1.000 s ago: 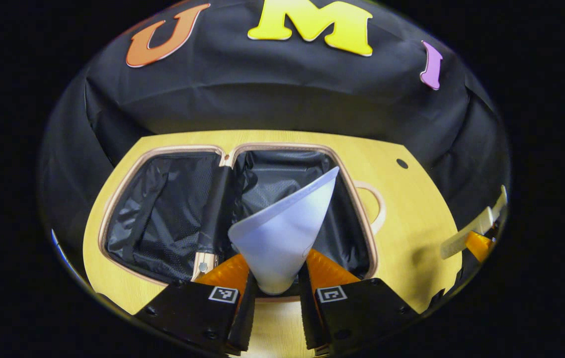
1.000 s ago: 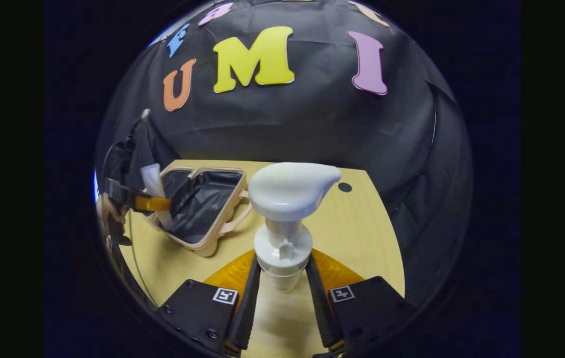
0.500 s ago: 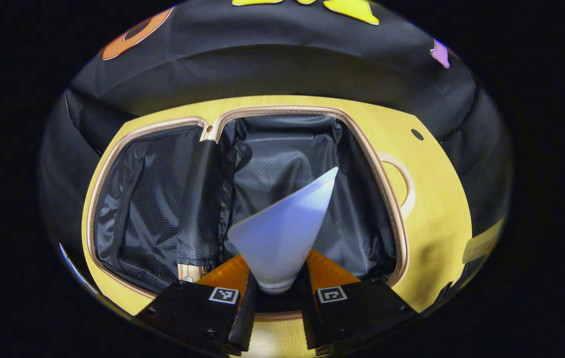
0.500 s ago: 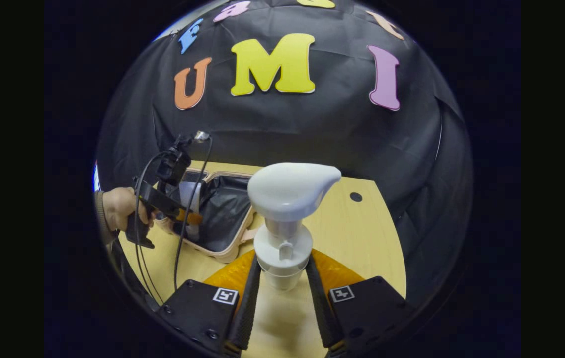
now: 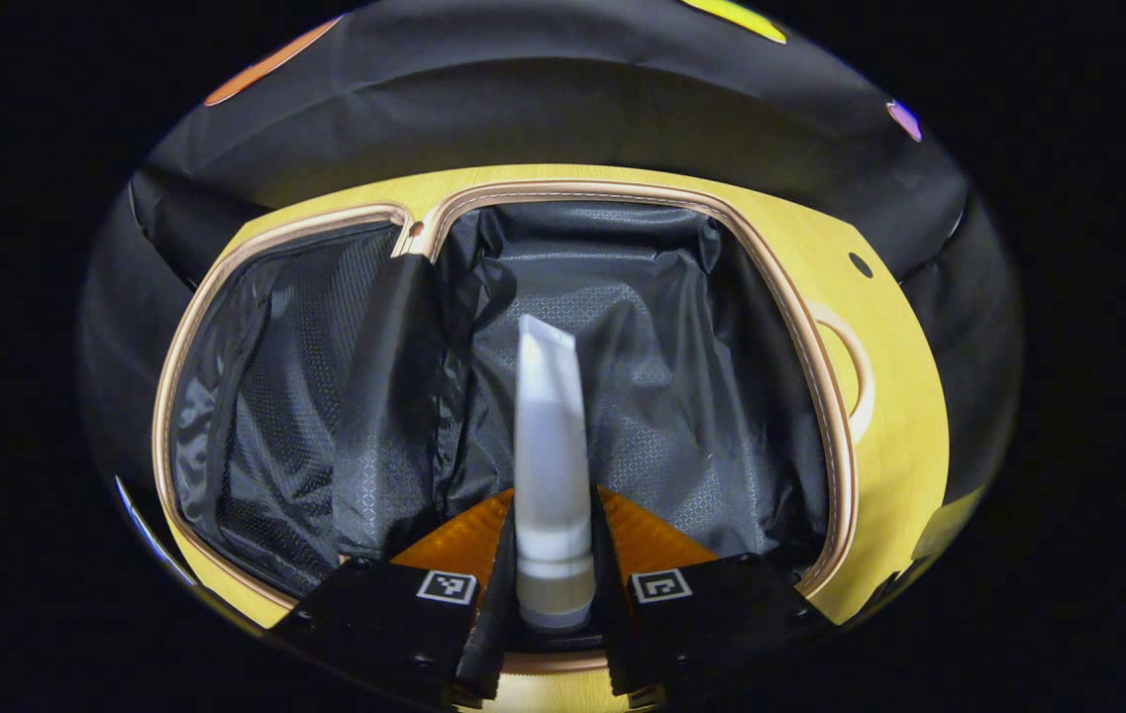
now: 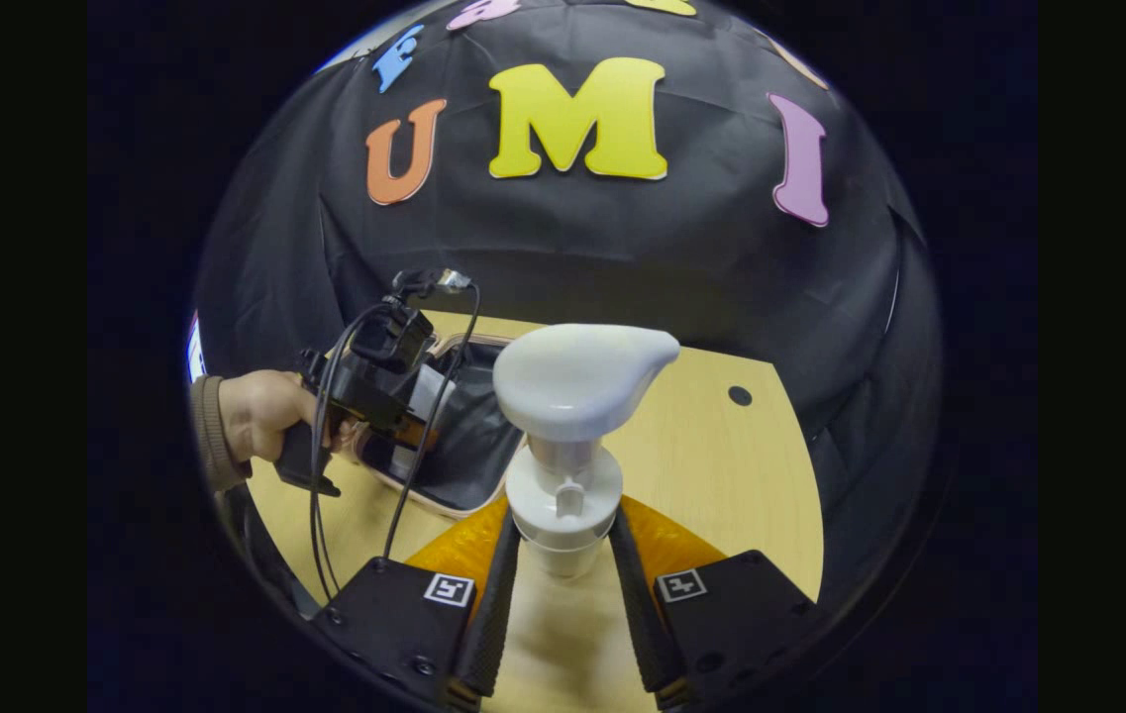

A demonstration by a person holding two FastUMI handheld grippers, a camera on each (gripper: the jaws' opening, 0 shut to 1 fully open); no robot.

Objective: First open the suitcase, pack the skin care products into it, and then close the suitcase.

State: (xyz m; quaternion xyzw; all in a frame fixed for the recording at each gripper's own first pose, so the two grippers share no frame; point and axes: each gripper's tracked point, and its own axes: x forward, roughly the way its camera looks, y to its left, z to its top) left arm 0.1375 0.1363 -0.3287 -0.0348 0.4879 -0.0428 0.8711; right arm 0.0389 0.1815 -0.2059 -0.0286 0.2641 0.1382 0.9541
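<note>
Above the open suitcase [image 5: 790, 327], fingers [image 5: 495, 584] pinch a tube [image 5: 548, 446].

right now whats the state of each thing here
suitcase: open, lying flat on the table, nothing resting on its lining yet
tube: held over the suitcase's right half
pump bottle: upright, held above the table
left gripper: shut on tube
right gripper: shut on pump bottle

No legible txt; square markers on grippers only.
</note>
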